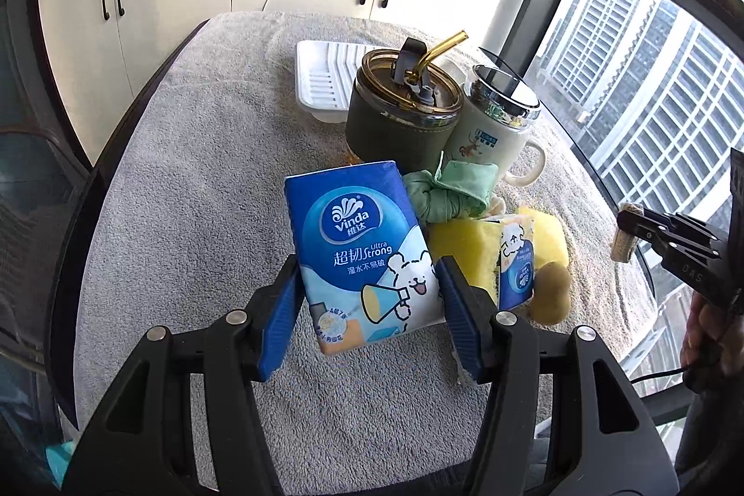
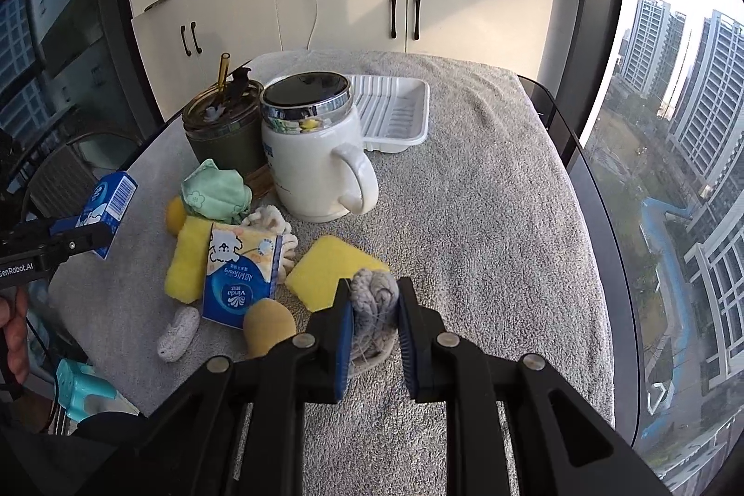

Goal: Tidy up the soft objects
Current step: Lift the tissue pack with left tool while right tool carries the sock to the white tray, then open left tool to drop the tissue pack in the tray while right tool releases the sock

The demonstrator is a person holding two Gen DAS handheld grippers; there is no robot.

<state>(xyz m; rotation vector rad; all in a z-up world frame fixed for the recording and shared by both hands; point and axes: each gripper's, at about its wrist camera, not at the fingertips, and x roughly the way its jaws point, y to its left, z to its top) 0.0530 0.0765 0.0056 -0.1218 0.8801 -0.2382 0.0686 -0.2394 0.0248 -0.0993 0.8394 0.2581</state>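
My left gripper (image 1: 369, 270) is shut on a blue tissue pack (image 1: 362, 235) and holds it upright above the grey towel (image 1: 195, 180). In the right wrist view the same pack (image 2: 109, 201) hangs at the far left. My right gripper (image 2: 375, 303) is shut on a grey knitted roll (image 2: 374, 287), raised off the towel. On the towel lie a green cloth (image 2: 216, 189), two yellow sponges (image 2: 335, 268) (image 2: 186, 263), a smaller tissue pack (image 2: 239, 273), a tan egg-shaped sponge (image 2: 269, 324), a cream knitted piece (image 2: 272, 221) and a small grey knitted piece (image 2: 179, 333).
A white lidded mug (image 2: 311, 161) and a dark green tumbler with a gold straw (image 2: 223, 128) stand behind the soft pile. A white ribbed tray (image 2: 395, 115) sits at the table's far side. Cabinets are behind, glass walls at the sides.
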